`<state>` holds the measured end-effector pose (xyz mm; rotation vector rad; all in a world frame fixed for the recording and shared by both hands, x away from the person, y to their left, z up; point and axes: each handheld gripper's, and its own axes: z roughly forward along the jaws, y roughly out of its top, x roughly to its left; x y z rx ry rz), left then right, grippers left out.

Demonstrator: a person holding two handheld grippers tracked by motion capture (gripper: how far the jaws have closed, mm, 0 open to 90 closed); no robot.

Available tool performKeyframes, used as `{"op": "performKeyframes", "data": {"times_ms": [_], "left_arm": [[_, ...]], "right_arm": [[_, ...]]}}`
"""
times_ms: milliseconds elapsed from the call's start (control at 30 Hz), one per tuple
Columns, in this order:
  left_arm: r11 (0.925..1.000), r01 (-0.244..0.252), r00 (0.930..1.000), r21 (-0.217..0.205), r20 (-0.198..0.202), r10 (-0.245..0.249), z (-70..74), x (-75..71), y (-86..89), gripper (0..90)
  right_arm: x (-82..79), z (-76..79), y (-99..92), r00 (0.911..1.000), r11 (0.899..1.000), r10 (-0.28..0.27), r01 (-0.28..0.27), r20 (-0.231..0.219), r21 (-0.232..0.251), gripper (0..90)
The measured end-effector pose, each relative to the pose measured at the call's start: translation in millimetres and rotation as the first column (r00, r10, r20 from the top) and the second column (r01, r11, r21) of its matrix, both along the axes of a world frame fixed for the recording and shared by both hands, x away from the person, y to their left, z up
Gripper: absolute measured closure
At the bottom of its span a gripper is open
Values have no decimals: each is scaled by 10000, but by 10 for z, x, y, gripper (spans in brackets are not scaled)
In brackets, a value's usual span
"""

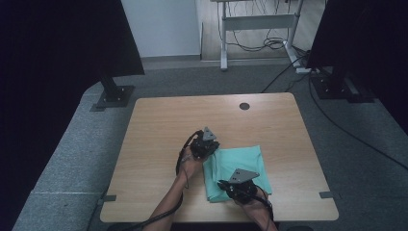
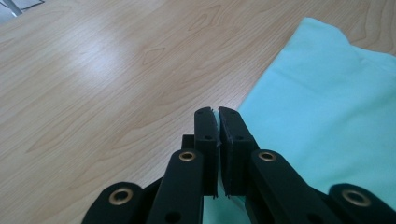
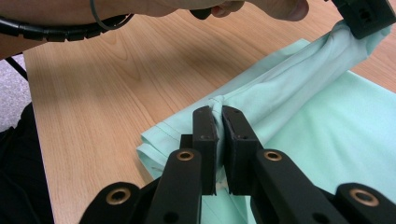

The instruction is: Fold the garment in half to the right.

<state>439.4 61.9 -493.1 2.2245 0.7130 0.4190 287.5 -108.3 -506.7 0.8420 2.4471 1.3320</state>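
Both grippers pinch the cloth: your left gripper point(image 1: 210, 147) clamps its far left edge, your right gripper point(image 1: 226, 185) its near left edge, lifting a soft ridge between them. That cloth point(image 1: 245, 166), smooth mint-green and folded roughly square, lies on the wood-grain table point(image 1: 159, 125).

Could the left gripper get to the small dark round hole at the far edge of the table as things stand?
Probably not right away: the left gripper is shut on the green cloth, as is the right gripper. The bare table up to the hole is free, but it would have to release the cloth or drag it along.
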Motion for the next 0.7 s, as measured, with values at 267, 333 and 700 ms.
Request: {"op": "performKeyframes", "data": {"times_ms": [267, 333, 700], "left_arm": [[9998, 135, 9999, -176, -42, -136, -11, 27, -129, 866], [9997, 177, 9998, -143, -47, -178, -11, 34, -161, 866], [9982, 491, 9988, -350, 5, -491, 23, 55, -353, 866]], "right_arm": [[-16, -15, -114, 9997, 9996, -263, 263, -9, -133, 838], [-22, -11, -138, 9995, 9993, -328, 329, 23, -171, 838], [-53, 17, -310, 9978, 9975, -653, 655, 64, -272, 839]]}}
